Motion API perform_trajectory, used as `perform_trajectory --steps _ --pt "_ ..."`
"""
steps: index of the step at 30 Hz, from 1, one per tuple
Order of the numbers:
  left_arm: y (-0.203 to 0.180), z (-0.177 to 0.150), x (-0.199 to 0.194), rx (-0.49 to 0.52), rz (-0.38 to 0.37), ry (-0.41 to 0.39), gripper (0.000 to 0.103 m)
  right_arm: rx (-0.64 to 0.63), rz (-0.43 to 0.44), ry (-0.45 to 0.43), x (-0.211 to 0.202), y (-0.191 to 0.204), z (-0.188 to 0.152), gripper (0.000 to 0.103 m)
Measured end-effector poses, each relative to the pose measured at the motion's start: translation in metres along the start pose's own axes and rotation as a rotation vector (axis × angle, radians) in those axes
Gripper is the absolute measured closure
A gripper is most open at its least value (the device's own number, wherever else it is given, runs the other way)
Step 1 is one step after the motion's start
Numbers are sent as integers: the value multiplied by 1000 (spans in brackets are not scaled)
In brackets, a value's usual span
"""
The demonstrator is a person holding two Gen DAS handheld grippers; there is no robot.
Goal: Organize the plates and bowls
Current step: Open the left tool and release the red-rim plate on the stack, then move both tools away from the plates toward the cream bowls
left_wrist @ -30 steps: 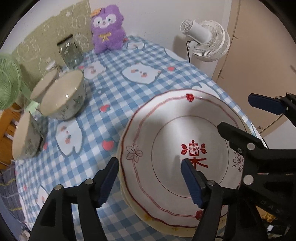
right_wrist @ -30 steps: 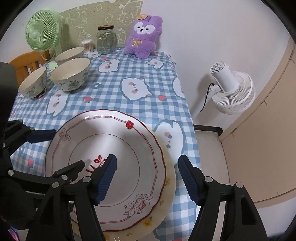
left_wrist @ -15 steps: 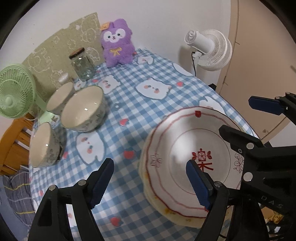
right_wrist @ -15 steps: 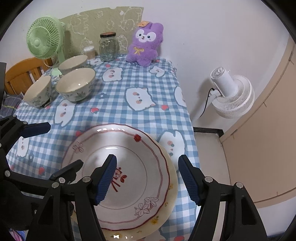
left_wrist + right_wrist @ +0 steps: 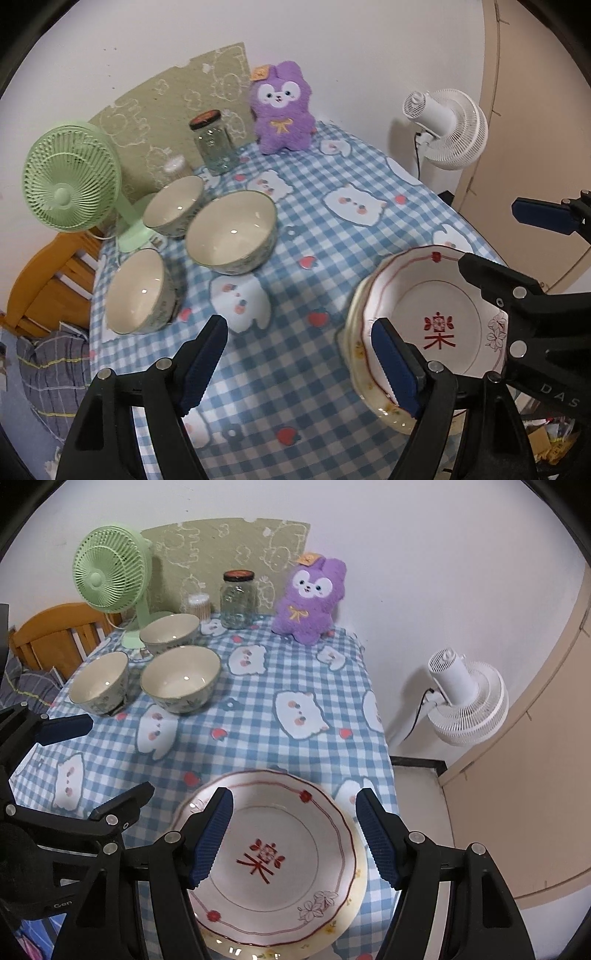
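A white plate with red trim (image 5: pixel 280 856) lies stacked on a cream floral plate (image 5: pixel 343 919) at the table's near right corner; the stack also shows in the left wrist view (image 5: pixel 436 321). Three cream bowls stand at the far left: a large one (image 5: pixel 181 679), a small near one (image 5: pixel 99 683), and a far one (image 5: pixel 170 633). My right gripper (image 5: pixel 295 842) is open and empty above the plates. My left gripper (image 5: pixel 301 363) is open and empty above the cloth, left of the stack.
A blue checked tablecloth (image 5: pixel 258 716) covers the table. At the back stand a green fan (image 5: pixel 110 576), a glass jar (image 5: pixel 238 600), a purple plush toy (image 5: pixel 310 598). A white fan (image 5: pixel 465 701) stands off the right edge. A wooden chair (image 5: pixel 51 635) stands at left.
Both grippers have pulled back and up from the plates. The left gripper no longer straddles the plate rim and now looks over the bowls.
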State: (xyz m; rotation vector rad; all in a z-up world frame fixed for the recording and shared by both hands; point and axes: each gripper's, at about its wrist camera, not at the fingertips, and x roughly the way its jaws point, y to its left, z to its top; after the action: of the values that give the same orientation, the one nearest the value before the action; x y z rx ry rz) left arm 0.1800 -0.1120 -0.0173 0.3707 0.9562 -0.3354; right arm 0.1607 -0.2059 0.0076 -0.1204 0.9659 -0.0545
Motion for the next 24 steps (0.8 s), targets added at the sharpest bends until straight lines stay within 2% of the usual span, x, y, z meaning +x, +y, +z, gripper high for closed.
perform_trajectory --steps 6,14,21,24 --pt "16 -1 -2 -25 21 -6 21 -13 16 -15 -1 12 10 31" --pt "37 -6 11 -59 26 11 21 34 111 23 22 22 16 31" --pt "63 -5 25 -106 32 26 21 -16 94 10 34 47 34 31" --pt "78 -5 32 -135 31 35 21 -25 112 24 43 56 44 31"
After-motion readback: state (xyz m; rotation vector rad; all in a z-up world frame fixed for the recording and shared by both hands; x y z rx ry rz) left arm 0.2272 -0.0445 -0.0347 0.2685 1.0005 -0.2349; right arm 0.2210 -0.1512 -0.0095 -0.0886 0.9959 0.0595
